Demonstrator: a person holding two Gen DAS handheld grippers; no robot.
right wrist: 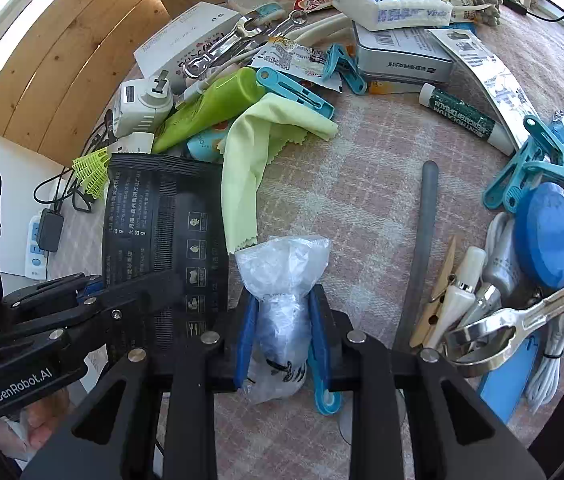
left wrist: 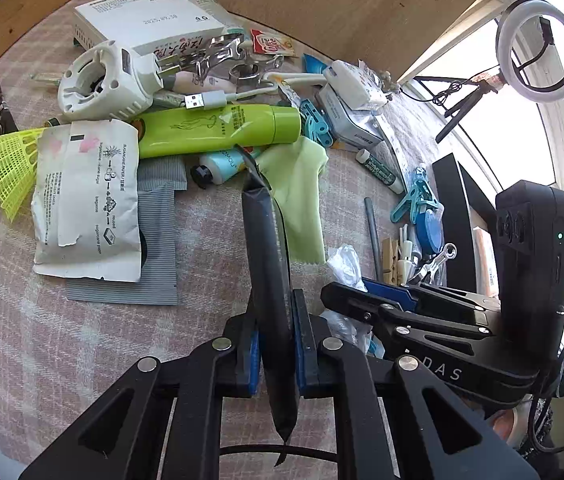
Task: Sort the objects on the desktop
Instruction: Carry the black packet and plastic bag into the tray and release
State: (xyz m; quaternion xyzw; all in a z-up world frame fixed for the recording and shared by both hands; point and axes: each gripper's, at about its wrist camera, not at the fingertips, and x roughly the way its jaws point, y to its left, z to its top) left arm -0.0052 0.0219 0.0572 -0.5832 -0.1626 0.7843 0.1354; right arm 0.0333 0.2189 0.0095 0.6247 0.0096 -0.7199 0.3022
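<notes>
My left gripper [left wrist: 276, 344] is shut on a flat black foil packet [left wrist: 268, 264], held edge-on above the checked tablecloth; its printed face shows in the right wrist view [right wrist: 162, 236]. My right gripper [right wrist: 282, 340] is shut on a crumpled clear plastic bag [right wrist: 282, 280] and sits just right of the left gripper. A pale green cloth [right wrist: 258, 148] lies beyond both, next to a lime green bottle [left wrist: 218, 128].
A clutter runs along the far side: white box [left wrist: 146, 20], white plug adapter [left wrist: 102, 80], paper pouch [left wrist: 86, 200], yellow shuttlecock [left wrist: 8, 164], teal clips [right wrist: 530, 164], blue disc [right wrist: 546, 236], metal clip [right wrist: 514, 320], grey rod [right wrist: 422, 248], ring light [left wrist: 538, 48].
</notes>
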